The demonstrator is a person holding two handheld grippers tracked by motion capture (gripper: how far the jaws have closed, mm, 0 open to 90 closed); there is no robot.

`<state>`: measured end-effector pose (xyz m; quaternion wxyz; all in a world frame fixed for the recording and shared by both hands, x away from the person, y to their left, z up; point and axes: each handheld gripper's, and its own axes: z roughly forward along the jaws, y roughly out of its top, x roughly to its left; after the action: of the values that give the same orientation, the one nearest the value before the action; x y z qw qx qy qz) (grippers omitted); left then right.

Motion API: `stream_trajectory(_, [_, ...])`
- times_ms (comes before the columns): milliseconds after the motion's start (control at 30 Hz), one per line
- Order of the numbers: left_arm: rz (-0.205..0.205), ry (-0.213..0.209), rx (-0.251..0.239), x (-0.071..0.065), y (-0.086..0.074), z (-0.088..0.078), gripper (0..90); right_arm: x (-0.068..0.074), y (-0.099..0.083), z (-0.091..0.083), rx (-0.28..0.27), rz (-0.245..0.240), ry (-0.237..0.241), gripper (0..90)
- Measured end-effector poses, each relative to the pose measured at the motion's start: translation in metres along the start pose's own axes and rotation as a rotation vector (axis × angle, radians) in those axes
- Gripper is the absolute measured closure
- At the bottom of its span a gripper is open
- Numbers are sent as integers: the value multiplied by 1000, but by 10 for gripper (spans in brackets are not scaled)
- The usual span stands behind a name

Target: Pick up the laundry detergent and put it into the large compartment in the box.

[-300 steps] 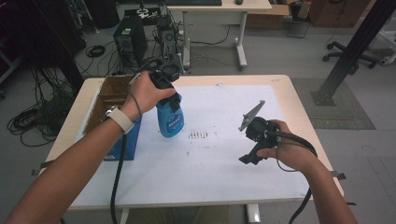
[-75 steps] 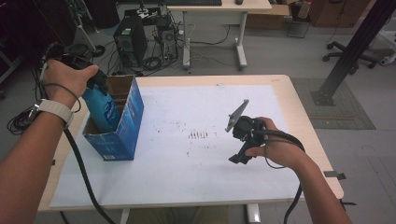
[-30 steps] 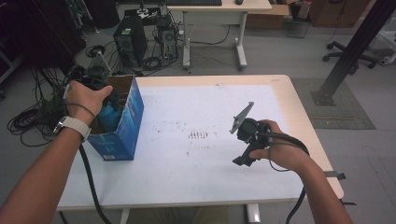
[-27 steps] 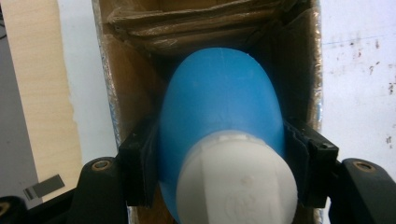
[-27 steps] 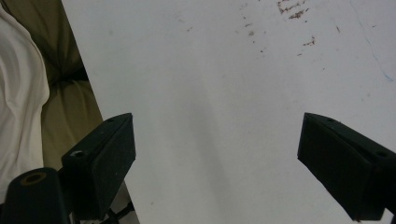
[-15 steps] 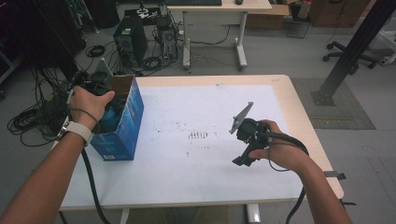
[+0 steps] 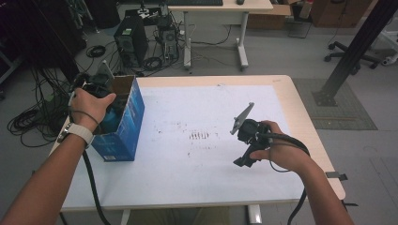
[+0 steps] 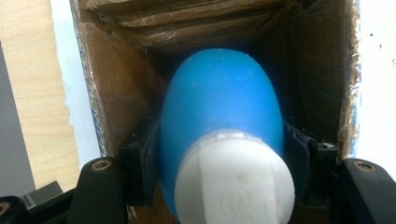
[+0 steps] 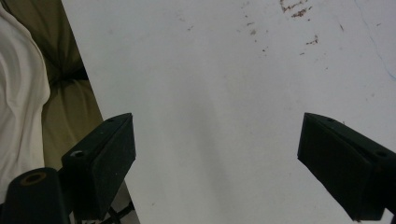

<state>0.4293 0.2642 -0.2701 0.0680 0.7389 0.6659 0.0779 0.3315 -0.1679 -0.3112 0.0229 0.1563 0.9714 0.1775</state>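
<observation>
My left gripper (image 8: 219, 156) is shut on a blue bottle (image 8: 219, 102) with a white cap (image 8: 233, 182), its black pads (image 8: 140, 168) pressing on both sides. The bottle hangs down inside an open cardboard box (image 8: 121, 107). In the high view that box (image 7: 124, 129) is blue outside and stands at the table's left edge, with the left hand (image 7: 91, 103) over its opening and the bottle (image 7: 111, 121) partly visible inside. My right gripper (image 7: 244, 157) hovers open over the white sheet (image 9: 224, 74) at the right, nothing between its fingers (image 9: 105, 154).
The white sheet (image 7: 206, 117) covering the wooden table (image 7: 305, 117) has small brown marks (image 7: 199, 136) at its middle. Beyond the table's far edge stand a computer tower (image 7: 129, 42), cables on the floor and another desk (image 7: 220, 7). A black post (image 7: 352, 51) rises at the right.
Over the earlier frames the left hand carried the bottle from the table's middle to above the box and sank it inside; in the last second it barely shifted. The right gripper has stayed put.
</observation>
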Motion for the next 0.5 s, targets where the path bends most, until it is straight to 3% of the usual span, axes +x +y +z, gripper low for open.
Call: stream_trajectory(500, [-5, -6, -8, 7, 0, 2, 369, 0, 1, 3, 3, -3, 6, 115])
